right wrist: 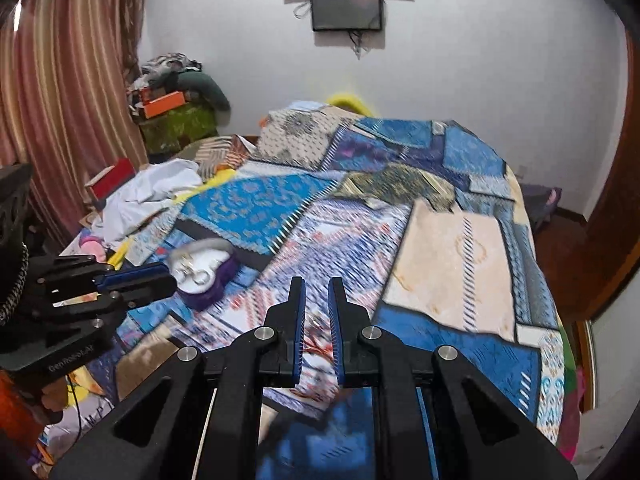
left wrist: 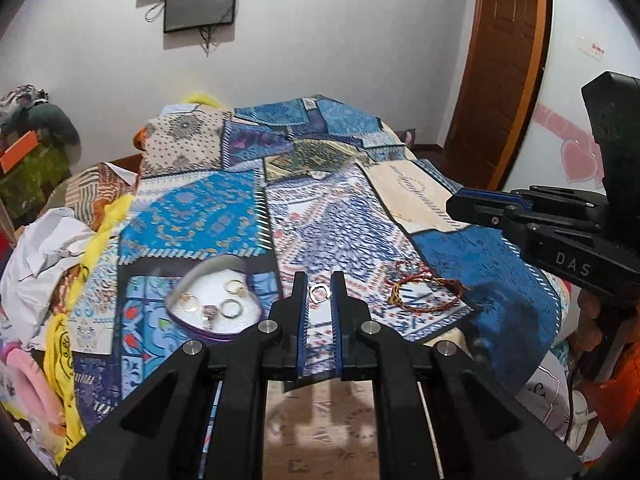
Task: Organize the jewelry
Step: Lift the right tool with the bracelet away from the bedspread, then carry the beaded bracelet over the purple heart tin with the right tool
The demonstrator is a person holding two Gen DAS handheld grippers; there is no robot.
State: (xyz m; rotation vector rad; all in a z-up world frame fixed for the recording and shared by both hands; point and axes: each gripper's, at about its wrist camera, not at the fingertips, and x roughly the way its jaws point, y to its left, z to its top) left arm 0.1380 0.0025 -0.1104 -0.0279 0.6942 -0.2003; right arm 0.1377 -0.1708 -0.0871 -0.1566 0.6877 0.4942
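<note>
A silver ring [left wrist: 319,293] is held between the fingertips of my left gripper [left wrist: 319,286], above the patterned bedspread. Left of it a heart-shaped purple box [left wrist: 216,304] with a white inside holds several rings; it also shows in the right wrist view [right wrist: 202,270]. A red and yellow braided bracelet [left wrist: 424,290] lies on the spread to the right. My right gripper [right wrist: 317,292] is slightly open and empty, held over the spread; in the left wrist view it [left wrist: 456,206] hangs at the right. My left gripper [right wrist: 164,276] shows at the left of the right wrist view, beside the box.
The patchwork bedspread [left wrist: 224,216] covers the bed. White and yellow clothes [left wrist: 48,248] are piled at its left edge. A green stand with an orange box [right wrist: 164,106] sits by the curtain. A brown door [left wrist: 504,68] stands at the right.
</note>
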